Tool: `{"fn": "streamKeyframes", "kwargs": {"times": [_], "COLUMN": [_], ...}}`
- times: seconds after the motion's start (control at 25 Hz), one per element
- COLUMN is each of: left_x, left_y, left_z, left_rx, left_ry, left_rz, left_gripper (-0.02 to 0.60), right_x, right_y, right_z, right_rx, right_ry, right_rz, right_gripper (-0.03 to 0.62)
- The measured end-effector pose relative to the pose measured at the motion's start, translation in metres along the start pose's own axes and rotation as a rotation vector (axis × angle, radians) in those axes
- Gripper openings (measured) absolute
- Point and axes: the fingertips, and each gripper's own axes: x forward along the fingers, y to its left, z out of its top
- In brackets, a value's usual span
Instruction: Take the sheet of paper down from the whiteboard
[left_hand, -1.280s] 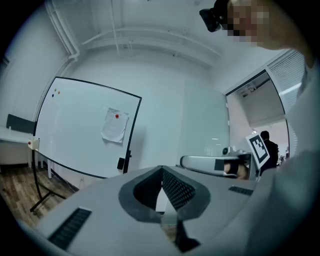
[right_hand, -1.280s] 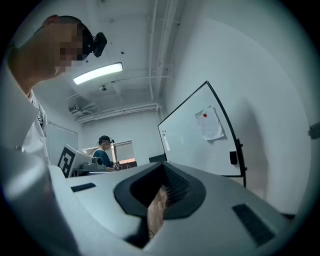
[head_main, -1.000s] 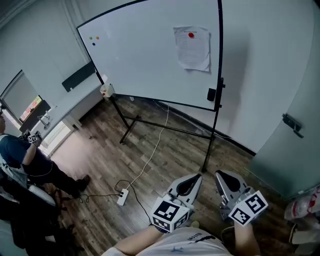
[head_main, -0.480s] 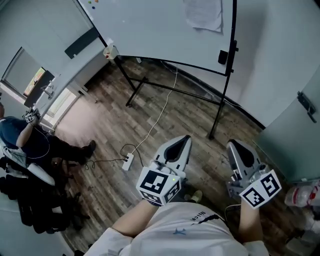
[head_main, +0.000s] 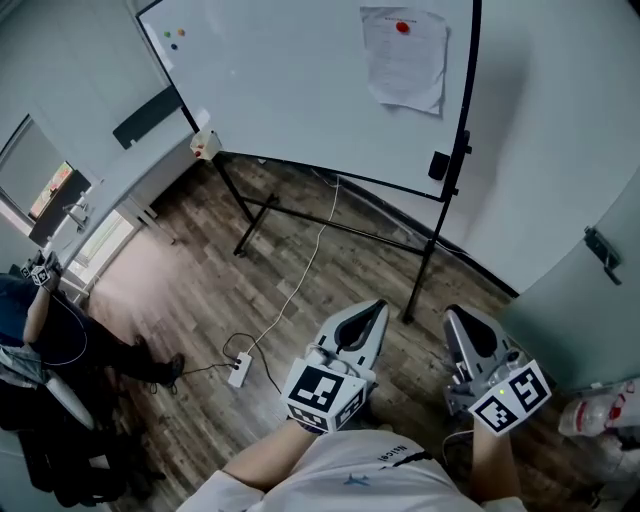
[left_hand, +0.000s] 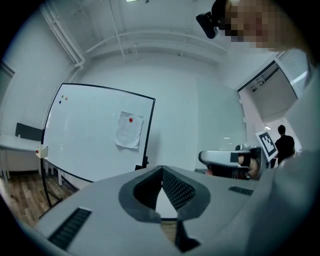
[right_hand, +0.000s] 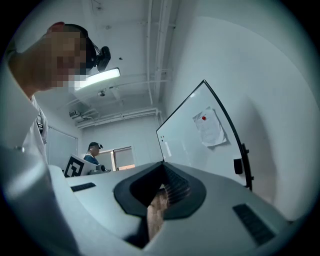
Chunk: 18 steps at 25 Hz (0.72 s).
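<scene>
A broad floor of dark wood-look planks (head_main: 200, 290) filled the lower part of the room, with pale walls around it. Across the far side stood a large white whiteboard with a thin black frame (head_main: 280, 100), carried on a black metal stand with splayed legs (head_main: 330, 232).

Well apart from the board, low and close to the wearer's body, two grey two-jaw tools were held side by side and pointed toward it. These were the left gripper (head_main: 376, 308) and the right gripper (head_main: 452, 316), each with a black-and-white marker cube at its back. Both had their jaws drawn together on nothing (each tool's own camera showed the ribbed pads meeting at the tip).

The white sheet of paper (head_main: 405, 62) hung near the board's upper right corner, just beside the right edge of the frame. A small round red magnet (head_main: 403, 27) pinned it at the top. A thin white cable (head_main: 300, 275) trailed over the floor from under the board to a white power strip (head_main: 238, 371).

To my eye, the approach was unfinished and the sheet untouched. The cable and the stand's legs lay across the way forward, so a foot might catch on them. The jaws would need to part before they could pinch anything. A straight tug on the sheet with the magnet left in place might tear its top edge or knock the magnet to the floor. A hard push might rock the board on its stand.
</scene>
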Motion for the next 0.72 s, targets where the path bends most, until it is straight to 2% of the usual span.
{"fn": "streamKeyframes", "kwargs": {"times": [0.48, 0.72], "left_x": [0.083, 0.119], "left_y": [0.107, 0.141], "left_z": [0.059, 0.079], "left_rx": [0.066, 0.080], "left_ry": [-0.057, -0.083], "left_rz": [-0.137, -0.158], "left_gripper": [0.013, 0.013], "right_x": [0.132, 0.179], "right_y": [-0.042, -0.060], "right_z": [0.032, 0.047], "right_rx": [-0.071, -0.122], "right_ry": [-0.058, -0.061], "right_rz": [-0.135, -0.160], "right_gripper": [0.012, 0.012]}}
